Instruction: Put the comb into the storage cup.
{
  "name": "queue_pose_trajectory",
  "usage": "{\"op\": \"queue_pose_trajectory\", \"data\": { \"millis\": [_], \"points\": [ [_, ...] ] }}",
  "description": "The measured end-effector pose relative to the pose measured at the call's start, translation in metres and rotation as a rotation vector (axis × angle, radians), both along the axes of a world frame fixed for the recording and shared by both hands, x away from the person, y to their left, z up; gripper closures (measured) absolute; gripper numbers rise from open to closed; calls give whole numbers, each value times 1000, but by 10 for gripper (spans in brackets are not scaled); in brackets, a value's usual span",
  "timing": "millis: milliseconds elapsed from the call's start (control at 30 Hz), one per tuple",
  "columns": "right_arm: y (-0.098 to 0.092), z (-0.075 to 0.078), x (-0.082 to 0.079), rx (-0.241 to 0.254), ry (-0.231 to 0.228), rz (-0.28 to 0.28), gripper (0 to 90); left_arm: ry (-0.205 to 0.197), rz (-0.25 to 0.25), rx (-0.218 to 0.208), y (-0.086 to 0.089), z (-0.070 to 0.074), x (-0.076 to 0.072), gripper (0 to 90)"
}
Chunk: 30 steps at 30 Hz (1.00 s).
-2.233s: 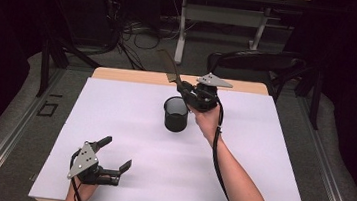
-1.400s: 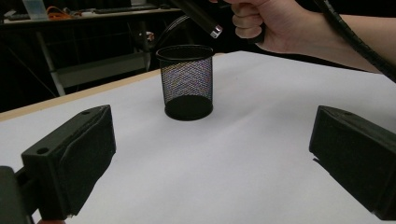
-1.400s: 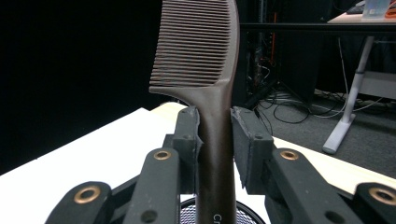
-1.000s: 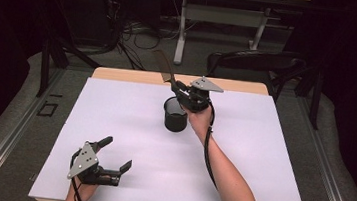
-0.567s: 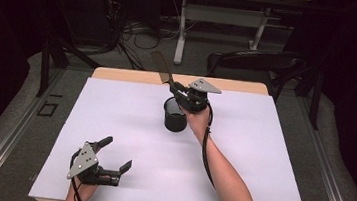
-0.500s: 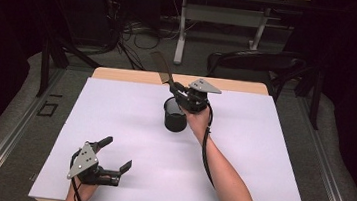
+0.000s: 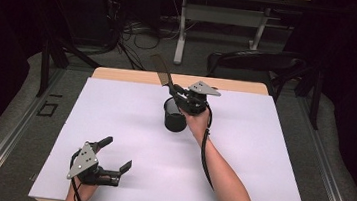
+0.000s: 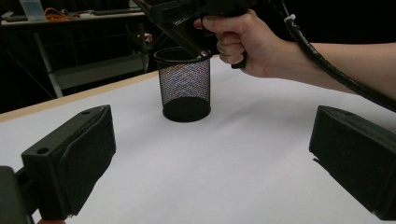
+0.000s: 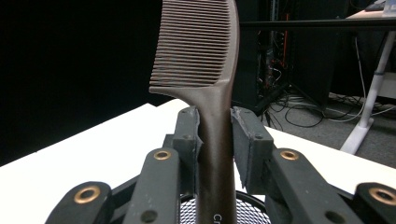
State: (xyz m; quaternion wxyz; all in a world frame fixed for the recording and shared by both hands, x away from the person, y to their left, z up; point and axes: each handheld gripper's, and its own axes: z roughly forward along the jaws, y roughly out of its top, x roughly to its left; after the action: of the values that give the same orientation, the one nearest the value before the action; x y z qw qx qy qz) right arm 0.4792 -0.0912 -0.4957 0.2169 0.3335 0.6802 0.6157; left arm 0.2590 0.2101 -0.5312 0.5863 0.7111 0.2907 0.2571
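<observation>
While the right gripper (image 7: 172, 86) is pinching the comb (image 9: 205, 70) by its handle between its fingers (image 9: 187, 135), the toothed end is pointing up beyond the fingertips and the handle's lower end is sitting directly above the open mouth of the mesh cup (image 7: 175, 115), just below the fingers. Pickup and carry are judged complete; lowering the comb into the cup and releasing it are remaining. The left gripper (image 7: 116, 159) is resting on the tabletop (image 7: 261, 154), well apart from the cup, fingers (image 8: 74, 158) spread and holding nothing.

Wooden table (image 7: 119, 74), white sheet (image 7: 261, 159) covering its top, black mesh cup (image 7: 175, 115) standing on the sheet
</observation>
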Motion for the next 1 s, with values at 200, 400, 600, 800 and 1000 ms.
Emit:
{"op": "queue_pose_trajectory", "data": {
  "millis": [200,400,600,800,1000],
  "points": [
    [-2,-6,0,5,8,1,726,0,0,-1,0,0,0,6],
    [-4,-9,0,10,7,8,727,0,0,-2,0,0,0,6],
    [-5,-13,-1,9,6,13,726,-1,-1,-1,0,0,0,6],
    [-6,-17,-5,1,10,16,724,-1,0,0,0,0,0,6],
    [-10,-18,-10,-34,6,-2,663,-1,0,1,0,0,0,6]
  ]
}}
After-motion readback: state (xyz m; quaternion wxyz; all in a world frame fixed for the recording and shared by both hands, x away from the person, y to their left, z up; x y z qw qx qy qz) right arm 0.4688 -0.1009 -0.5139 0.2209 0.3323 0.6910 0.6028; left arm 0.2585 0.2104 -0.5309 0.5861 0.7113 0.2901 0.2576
